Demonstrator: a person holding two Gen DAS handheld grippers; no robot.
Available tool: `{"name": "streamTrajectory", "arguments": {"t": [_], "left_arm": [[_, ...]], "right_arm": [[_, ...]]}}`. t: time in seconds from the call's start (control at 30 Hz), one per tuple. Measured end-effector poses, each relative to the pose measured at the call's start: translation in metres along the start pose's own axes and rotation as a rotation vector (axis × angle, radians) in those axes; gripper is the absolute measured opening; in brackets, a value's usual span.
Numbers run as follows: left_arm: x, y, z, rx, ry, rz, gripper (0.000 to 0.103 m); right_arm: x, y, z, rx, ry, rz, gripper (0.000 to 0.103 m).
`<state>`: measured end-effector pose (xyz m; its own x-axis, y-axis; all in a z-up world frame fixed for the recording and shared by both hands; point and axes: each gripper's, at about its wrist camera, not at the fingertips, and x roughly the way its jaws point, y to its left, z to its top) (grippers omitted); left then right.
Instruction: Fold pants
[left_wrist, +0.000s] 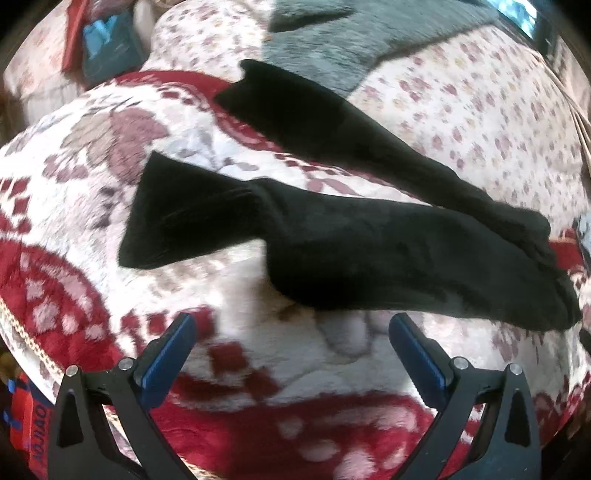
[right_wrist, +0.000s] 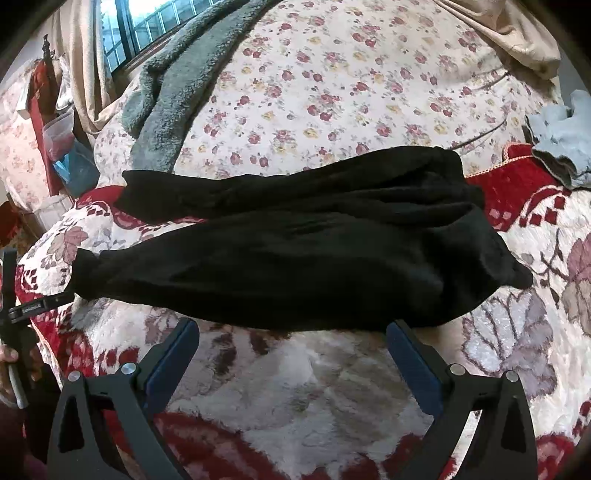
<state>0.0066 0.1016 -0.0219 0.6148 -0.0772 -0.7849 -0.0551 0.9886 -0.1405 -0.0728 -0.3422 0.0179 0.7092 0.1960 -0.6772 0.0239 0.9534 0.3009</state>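
Black pants lie spread on a red and white floral blanket, the two legs splayed toward the left and the waist at the right. In the right wrist view the pants lie across the middle, waist at the right. My left gripper is open and empty, just short of the near leg's edge. My right gripper is open and empty, its fingertips at the near edge of the pants. The left gripper's body also shows at the left edge of the right wrist view.
A grey fleece blanket lies at the back over a flowered sheet. A light grey cloth sits at the right. A window and beige curtain are at the far left. Blue and red items lie at the bed's far side.
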Motion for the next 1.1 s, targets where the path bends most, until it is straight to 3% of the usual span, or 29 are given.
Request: {"name": "streamTrajectory", "arguments": {"t": [0.17, 0.47, 0.8, 0.93, 1.1], "left_arm": [[0.000, 0.018, 0.004, -0.062, 0.005, 0.003, 0.103], [0.023, 0.014, 0.026, -0.120, 0.009, 0.001, 0.103], [0.048, 0.010, 0.032, -0.132, 0.039, 0.027, 0.103], [0.056, 0.004, 0.030, -0.109, 0.054, 0.032, 0.103], [0.064, -0.001, 0.033, -0.098, 0.068, 0.041, 0.103]], "right_arm": [[0.003, 0.002, 0.000, -0.003, 0.009, 0.004, 0.103], [0.004, -0.005, 0.001, 0.013, 0.001, -0.015, 0.103], [-0.002, -0.089, -0.007, 0.313, 0.019, -0.072, 0.103], [0.008, -0.114, -0.010, 0.437, 0.040, -0.019, 0.103], [0.025, -0.130, 0.000, 0.482, 0.028, -0.009, 0.103]]}}
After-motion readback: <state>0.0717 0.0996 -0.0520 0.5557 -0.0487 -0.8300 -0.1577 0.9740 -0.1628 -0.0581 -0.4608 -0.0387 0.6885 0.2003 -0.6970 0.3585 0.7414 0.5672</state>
